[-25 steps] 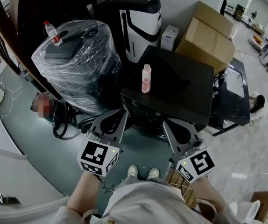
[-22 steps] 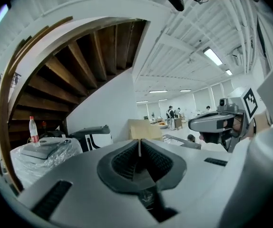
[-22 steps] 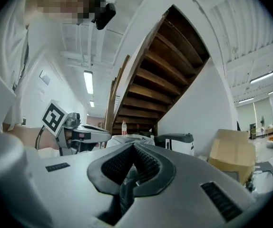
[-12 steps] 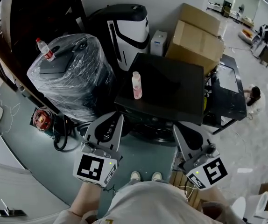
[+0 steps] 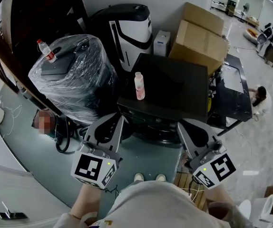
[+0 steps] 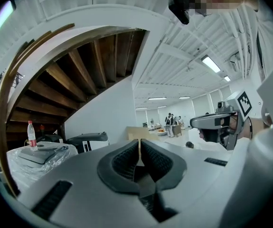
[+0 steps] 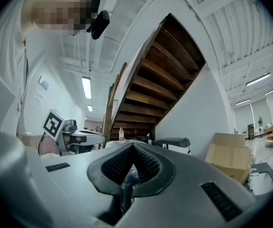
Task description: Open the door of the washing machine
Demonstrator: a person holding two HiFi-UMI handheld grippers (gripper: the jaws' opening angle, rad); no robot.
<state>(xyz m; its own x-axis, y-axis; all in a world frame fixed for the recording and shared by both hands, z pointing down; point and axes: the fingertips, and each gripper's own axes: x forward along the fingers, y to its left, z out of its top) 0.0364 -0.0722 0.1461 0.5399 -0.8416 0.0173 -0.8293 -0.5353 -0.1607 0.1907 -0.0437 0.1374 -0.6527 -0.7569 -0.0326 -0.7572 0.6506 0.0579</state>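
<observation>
The washing machine (image 5: 174, 87) is a black cabinet at the middle of the head view, seen from above. A small pink bottle (image 5: 139, 86) stands on its top. Its front face and door lie mostly hidden under the top's near edge. My left gripper (image 5: 118, 120) is held level in front of the machine's left corner, jaws shut, nothing between them. My right gripper (image 5: 182, 125) is level before the right corner, also shut and empty. Neither touches the machine. The closed pads meet in the left gripper view (image 6: 140, 148) and in the right gripper view (image 7: 133, 148).
A plastic-wrapped black bundle (image 5: 74, 75) with a water bottle (image 5: 43, 49) on it stands left of the machine. A black-and-white appliance (image 5: 127, 27) and cardboard boxes (image 5: 200, 34) are behind, a low glass-topped stand (image 5: 234, 96) at right. Cables (image 5: 63, 134) lie on the floor.
Since a second ago both grippers have lifted a little and spread slightly apart, and the head view has shifted. Over the last half second they have hardly moved. Both jaws stayed shut.
</observation>
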